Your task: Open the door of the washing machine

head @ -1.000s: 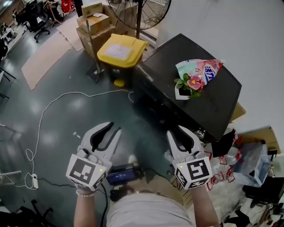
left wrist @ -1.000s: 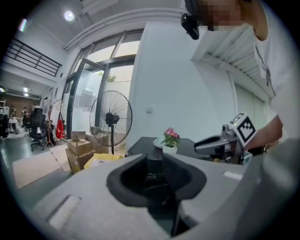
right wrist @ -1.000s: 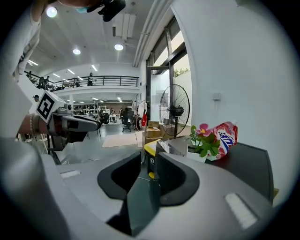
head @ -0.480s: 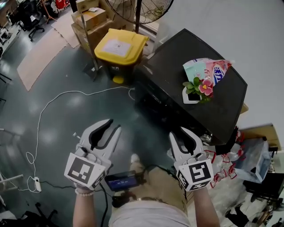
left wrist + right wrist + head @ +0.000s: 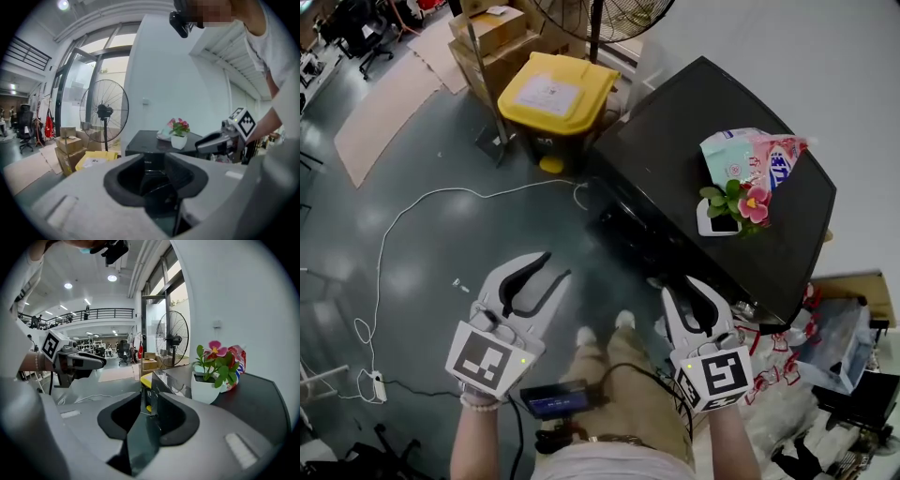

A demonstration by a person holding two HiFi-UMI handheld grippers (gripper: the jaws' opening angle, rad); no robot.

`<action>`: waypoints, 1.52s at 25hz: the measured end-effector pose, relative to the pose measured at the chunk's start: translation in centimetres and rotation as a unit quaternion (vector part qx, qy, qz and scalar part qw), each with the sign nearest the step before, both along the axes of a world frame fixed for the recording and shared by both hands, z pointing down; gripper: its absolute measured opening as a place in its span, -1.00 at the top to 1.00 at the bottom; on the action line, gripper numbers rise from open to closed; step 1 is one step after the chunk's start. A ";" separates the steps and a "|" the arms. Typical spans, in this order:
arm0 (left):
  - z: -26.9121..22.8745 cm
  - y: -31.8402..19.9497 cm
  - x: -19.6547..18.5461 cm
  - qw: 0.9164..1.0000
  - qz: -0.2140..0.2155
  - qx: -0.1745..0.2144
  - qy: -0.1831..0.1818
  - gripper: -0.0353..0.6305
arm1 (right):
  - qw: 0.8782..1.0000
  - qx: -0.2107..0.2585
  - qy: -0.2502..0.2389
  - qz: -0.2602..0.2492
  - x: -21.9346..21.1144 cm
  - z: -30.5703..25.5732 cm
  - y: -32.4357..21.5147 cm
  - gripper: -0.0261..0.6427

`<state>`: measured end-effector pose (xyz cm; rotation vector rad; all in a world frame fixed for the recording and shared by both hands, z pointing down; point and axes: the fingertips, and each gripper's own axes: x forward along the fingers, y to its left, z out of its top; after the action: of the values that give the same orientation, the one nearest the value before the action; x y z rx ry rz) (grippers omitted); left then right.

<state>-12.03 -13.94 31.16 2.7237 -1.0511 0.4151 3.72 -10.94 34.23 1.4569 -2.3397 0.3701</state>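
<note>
Now lower beside the washing machine (image 5: 712,178), the left gripper (image 5: 555,265) was opening, empty, likely readying a grasp; the right gripper (image 5: 682,286) gaped narrowly.

The washing machine (image 5: 675,141) takes up the right of centre in the head view. On its top, toward the right edge of the frame, stands 1 potted flower (image 5: 727,211), with 1 bag (image 5: 750,155) lying just above it. At upper centre, just left of the machine, sits a bin (image 5: 555,94). Along the top edge, behind the bin, are cardboard boxes (image 5: 487,28) and a fan (image 5: 600,14). A cable (image 5: 389,239) runs over the floor at left, down toward the lower left corner.
</note>
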 end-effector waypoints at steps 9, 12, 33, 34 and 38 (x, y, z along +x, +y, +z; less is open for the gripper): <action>6.5 -1.8 1.7 0.999 0.038 -0.026 -0.010 0.51 | 1.000 -0.023 -0.005 -0.002 0.2 3.3 -1.7 0.63; 8.6 -2.6 2.2 0.998 0.055 -0.023 -0.024 0.48 | 1.000 -0.029 -0.010 0.004 0.5 4.2 -1.8 0.63; 25.2 -7.2 7.0 0.971 0.163 -0.026 -0.171 0.25 | 0.998 -0.052 -0.020 -0.010 1.7 11.1 -4.5 0.63; 25.9 -7.4 7.1 0.970 0.165 -0.029 -0.176 0.24 | 0.998 -0.053 -0.020 -0.011 1.8 11.4 -4.6 0.63; 28.5 -8.5 7.2 0.969 0.158 -0.048 -0.183 0.23 | 0.998 -0.058 -0.021 -0.018 1.7 12.2 -4.6 0.63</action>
<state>-4.78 -22.39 59.65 2.7907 -0.6360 1.0253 5.41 -15.55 46.41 1.3640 -2.3319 0.5214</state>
